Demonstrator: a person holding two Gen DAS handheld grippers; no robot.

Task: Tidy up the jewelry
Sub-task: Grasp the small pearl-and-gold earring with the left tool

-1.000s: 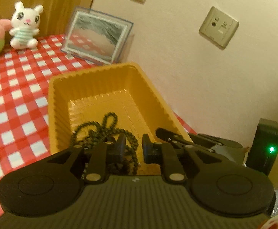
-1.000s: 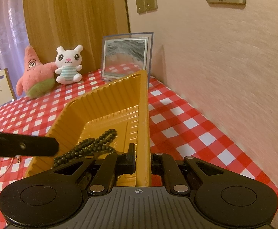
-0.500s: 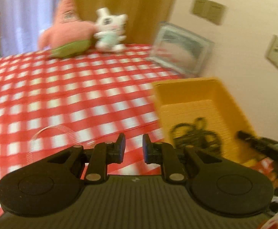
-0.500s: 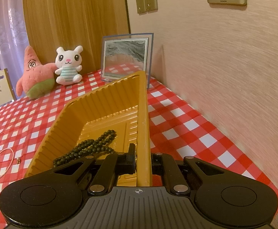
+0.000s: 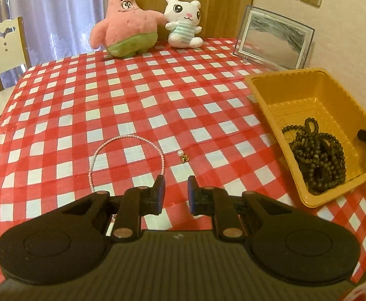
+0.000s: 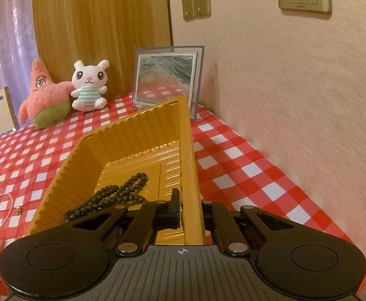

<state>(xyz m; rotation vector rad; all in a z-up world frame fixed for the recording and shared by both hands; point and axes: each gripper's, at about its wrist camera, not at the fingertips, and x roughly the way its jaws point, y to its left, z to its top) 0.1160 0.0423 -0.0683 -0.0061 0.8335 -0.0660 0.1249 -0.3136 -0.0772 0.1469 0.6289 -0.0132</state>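
Our left gripper [image 5: 176, 190] hangs with its jaws a narrow gap apart and nothing between them, and just ahead and a touch to their left the pink bead necklace [image 5: 122, 150] arches over the checked tablecloth [image 5: 65, 115], its near right end almost at the left fingertip, the small pearl earring [image 5: 183, 156] lying right beyond the gap. Over on the other side our right gripper [image 6: 190, 209] is pinched tight on the side wall of the yellow tray [image 6: 142, 138], where the dark bead necklace [image 5: 316, 155] already sits. So the left hand is the nearer one, and we judge its next reach is a short push forward and down.
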